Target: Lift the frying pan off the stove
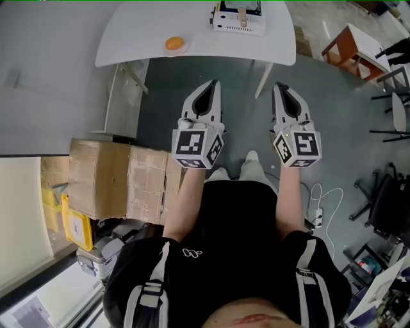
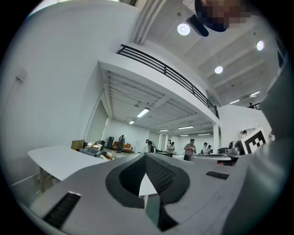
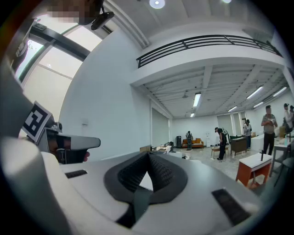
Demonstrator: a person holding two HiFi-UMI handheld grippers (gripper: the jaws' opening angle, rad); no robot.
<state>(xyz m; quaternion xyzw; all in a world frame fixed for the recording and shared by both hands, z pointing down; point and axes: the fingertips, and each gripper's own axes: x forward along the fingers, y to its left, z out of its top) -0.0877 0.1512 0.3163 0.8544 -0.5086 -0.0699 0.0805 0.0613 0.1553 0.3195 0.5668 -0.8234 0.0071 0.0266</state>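
Observation:
No frying pan or stove shows in any view. In the head view my left gripper (image 1: 213, 84) and right gripper (image 1: 279, 86) are held side by side above the grey floor, short of a white table (image 1: 134, 32). Both point toward that table. Each has its jaws shut tip to tip with nothing between them. The left gripper view shows the left gripper (image 2: 146, 157) closed, aimed level across a large hall. The right gripper view shows the right gripper (image 3: 148, 156) closed too, with the left one's marker cube (image 3: 36, 120) at the left edge.
On the white table lie a small orange thing (image 1: 174, 43) and a white box-shaped device (image 1: 238, 18). Cardboard boxes (image 1: 118, 179) stand at my left. A red-brown table (image 1: 349, 48) and dark chairs (image 1: 384, 205) stand at the right. Several people stand far off in the hall (image 2: 189, 149).

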